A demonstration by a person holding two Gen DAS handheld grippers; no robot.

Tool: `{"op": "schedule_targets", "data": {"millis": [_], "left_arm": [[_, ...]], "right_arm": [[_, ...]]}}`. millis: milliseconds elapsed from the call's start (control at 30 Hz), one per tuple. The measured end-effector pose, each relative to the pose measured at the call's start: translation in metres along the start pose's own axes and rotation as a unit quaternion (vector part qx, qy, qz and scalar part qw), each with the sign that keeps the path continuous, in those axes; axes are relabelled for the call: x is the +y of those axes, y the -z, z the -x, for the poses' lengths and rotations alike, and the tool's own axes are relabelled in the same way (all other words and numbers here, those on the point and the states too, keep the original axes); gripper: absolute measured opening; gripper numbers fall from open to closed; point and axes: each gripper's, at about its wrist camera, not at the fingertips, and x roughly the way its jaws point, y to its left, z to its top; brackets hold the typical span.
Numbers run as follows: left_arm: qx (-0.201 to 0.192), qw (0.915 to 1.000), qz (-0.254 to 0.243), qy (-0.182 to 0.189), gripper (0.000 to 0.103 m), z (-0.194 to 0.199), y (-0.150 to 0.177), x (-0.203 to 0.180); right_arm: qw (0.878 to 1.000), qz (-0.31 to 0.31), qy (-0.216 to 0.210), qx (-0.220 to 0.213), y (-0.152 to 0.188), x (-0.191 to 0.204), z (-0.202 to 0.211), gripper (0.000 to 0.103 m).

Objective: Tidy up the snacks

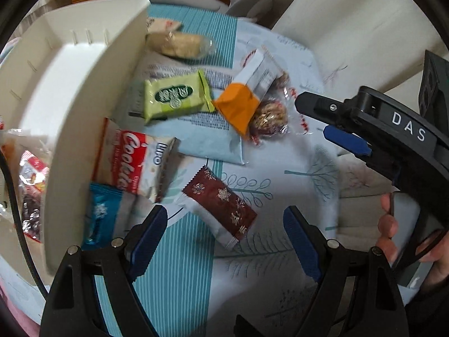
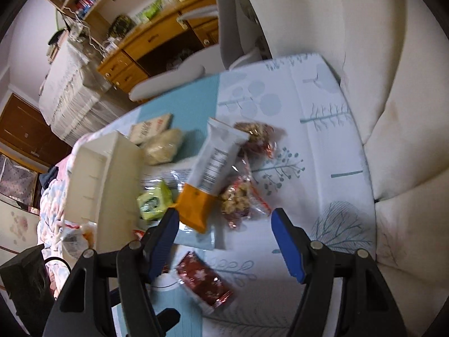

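Both tools hanging released, grasping nothing: left tool (image 1: 224, 241), right tool (image 2: 224, 241). Snacks lying loose beside white organizer bin (image 1: 84, 90). Risk: orange-white bar (image 2: 207, 174) resting across nut packets (image 2: 238, 202); grabbing it dragging neighbours, or pinching two wrappers together.

Your left gripper (image 1: 221, 238) sits at the bottom of its own view, jaws wide apart and holding nothing. Your right gripper (image 2: 224, 238) is also spread wide and holds nothing; in the left view it enters from the right edge, with your hand (image 1: 393, 230) on its handle.
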Motion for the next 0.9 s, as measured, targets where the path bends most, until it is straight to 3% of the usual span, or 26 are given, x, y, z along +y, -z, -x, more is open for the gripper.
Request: {"op": "schedule_targets", "data": {"millis": [300,667,900], "left_arm": [[0.023,0.9981,0.033,-0.046,0.084,-0.039,-0.016,-0.006],[0.04,0.9956,0.04,-0.074,0.084,-0.07,-0.029,-0.014],[0.037,0.9942,0.029,-0.097,0.084,-0.083,-0.03,-0.027]], "right_arm": [[0.999,0.027,-0.003,0.032,-0.005,-0.011,-0.034,0.069],[0.996,0.074,-0.003,0.057,-0.01,-0.009,-0.061,0.069],[0.993,0.109,-0.005,0.041,-0.011,-0.008,-0.062,0.068]]}}
